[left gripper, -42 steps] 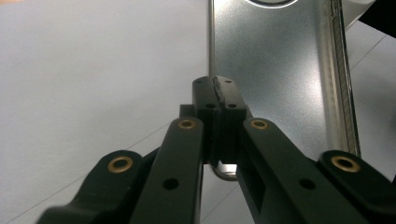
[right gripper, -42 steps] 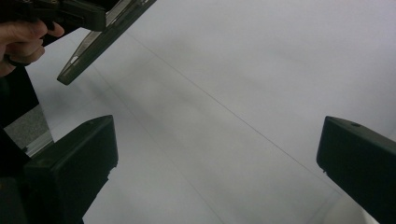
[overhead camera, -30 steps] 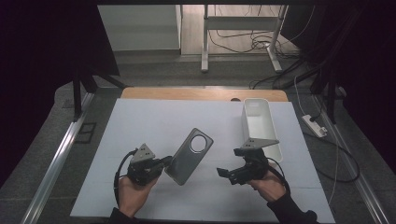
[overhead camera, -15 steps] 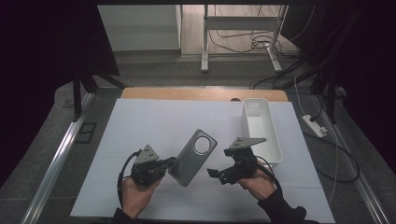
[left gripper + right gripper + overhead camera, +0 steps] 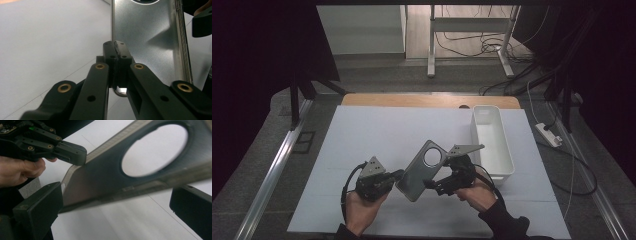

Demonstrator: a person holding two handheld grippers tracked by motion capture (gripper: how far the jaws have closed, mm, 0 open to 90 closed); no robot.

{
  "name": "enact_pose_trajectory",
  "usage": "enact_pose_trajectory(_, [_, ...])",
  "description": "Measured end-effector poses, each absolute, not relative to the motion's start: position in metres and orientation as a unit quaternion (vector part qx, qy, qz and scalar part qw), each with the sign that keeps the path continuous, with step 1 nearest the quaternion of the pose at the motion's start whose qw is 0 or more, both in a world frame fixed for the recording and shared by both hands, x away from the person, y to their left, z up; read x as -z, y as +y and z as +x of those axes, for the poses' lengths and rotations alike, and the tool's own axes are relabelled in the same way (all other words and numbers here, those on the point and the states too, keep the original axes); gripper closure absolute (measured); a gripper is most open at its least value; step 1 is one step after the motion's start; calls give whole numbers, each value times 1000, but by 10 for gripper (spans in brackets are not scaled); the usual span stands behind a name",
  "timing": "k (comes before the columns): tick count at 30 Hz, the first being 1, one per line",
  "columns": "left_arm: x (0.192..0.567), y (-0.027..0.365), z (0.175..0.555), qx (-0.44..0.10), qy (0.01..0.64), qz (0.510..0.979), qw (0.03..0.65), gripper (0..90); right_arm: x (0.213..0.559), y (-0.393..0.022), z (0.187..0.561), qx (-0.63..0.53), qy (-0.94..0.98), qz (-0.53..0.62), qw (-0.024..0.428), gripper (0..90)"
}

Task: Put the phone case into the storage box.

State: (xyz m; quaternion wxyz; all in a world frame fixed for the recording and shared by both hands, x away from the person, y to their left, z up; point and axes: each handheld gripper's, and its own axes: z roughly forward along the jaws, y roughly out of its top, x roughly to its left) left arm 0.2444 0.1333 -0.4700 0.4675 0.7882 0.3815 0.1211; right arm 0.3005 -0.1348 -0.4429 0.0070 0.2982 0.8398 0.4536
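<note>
A grey phone case (image 5: 418,172) with a round camera hole is held tilted above the white mat (image 5: 382,132). My left gripper (image 5: 399,176) is shut on the case's lower left edge; in the left gripper view the jaws (image 5: 117,51) pinch the rim of the case (image 5: 147,32). My right gripper (image 5: 432,185) is close against the case's right side, open. In the right gripper view the case (image 5: 100,175) stretches across the gap of the right gripper (image 5: 117,195), with both pads clear of it. The left gripper (image 5: 72,153) bites the case's far corner.
A white oblong bin (image 5: 492,142) stands on the mat just right of my right hand. The wooden table edge (image 5: 412,100) runs behind the mat. Cables and a power strip (image 5: 548,135) lie on the floor to the right.
My right gripper has moved left, from beside the bin up to the case's right side. The left gripper and the case have stayed about where they were.
</note>
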Motion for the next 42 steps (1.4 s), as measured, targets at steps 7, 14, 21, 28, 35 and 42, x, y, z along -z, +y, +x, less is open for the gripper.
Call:
enact_pose_trajectory(7, [469,130,243,-121,377,789,470,889,444,-129,303,-453,838,304,-2,0])
enact_pose_trajectory(14, [468,130,241,-121,373,789,472,889,446,-122,303,-425,849,314,7,14])
enact_pose_trajectory(21, [467,129,240,-121,370,791,473,889,446,-121,303,-440,835,329,-21,74])
enact_pose_trajectory(28, [467,128,238,-124,365,791,476,889,445,-125,306,-448,828,331,-56,431])
enact_pose_trajectory(35, [469,130,238,-124,360,791,479,887,445,-129,310,-466,813,335,-104,619])
enact_pose_trajectory(42, [470,131,239,-120,358,794,477,886,447,-130,310,-472,804,339,-122,689])
